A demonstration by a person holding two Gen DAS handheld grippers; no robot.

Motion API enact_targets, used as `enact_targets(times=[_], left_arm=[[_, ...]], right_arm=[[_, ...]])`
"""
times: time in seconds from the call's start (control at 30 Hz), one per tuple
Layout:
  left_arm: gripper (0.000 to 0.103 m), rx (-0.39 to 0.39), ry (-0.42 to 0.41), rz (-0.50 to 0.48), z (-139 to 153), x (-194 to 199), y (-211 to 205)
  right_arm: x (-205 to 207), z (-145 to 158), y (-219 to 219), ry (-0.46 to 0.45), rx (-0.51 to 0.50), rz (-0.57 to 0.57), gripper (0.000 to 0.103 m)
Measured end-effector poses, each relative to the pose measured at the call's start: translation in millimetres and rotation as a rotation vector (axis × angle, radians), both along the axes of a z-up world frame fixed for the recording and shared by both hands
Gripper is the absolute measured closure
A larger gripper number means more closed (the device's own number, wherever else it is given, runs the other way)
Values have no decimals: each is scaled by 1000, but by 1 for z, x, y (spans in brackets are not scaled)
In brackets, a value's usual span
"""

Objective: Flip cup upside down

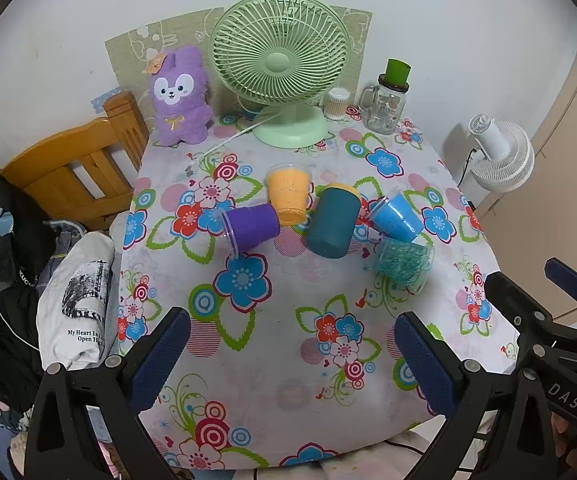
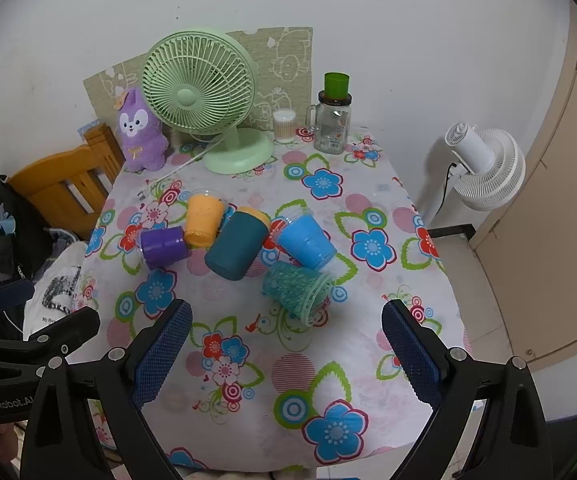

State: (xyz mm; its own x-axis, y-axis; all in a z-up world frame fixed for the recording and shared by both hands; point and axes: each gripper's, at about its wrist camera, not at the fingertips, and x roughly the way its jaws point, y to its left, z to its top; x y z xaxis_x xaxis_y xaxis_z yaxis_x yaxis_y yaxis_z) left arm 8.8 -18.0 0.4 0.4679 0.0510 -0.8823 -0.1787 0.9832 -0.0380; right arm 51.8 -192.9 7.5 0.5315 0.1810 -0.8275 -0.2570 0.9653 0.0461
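Several cups lie on their sides in a cluster mid-table: a purple cup (image 1: 252, 226) (image 2: 164, 247), an orange cup (image 1: 289, 195) (image 2: 204, 220), a dark teal cup (image 1: 334, 220) (image 2: 236, 242), a light blue cup (image 1: 396, 218) (image 2: 306, 240) and a teal mesh cup (image 1: 402, 263) (image 2: 296, 288). My left gripper (image 1: 292, 354) is open and empty above the near table edge. My right gripper (image 2: 286, 354) is open and empty, just short of the mesh cup. It also shows at the left wrist view's right edge (image 1: 544, 320).
The flowered tablecloth (image 1: 272, 340) covers the table. At the back stand a green fan (image 1: 284, 68), a purple plush (image 1: 180, 98), a glass jar with a green cup on top (image 1: 386, 104) and a swab box (image 1: 336, 104). A wooden chair (image 1: 72, 164) with clothes stands left, a white fan (image 1: 500, 152) right.
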Motion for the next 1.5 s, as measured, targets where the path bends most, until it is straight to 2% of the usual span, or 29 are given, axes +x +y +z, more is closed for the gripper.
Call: enact_targets(times=[0.43,0.9,1.1,1.5], left_arm=[[0,12,31,14,-6,6,-7],[0,17,87,112,-13,19,-14],[0,17,82,162,-12,22,-13],[0,23,79,196,-10,42,-3]], right_arm=[[10,-5,-6,28,18,28,6],[40,-12,-11,59,21,128,6],[54,-14,-7,56,24,181,6],[77,-11,8,49,13,193,6]])
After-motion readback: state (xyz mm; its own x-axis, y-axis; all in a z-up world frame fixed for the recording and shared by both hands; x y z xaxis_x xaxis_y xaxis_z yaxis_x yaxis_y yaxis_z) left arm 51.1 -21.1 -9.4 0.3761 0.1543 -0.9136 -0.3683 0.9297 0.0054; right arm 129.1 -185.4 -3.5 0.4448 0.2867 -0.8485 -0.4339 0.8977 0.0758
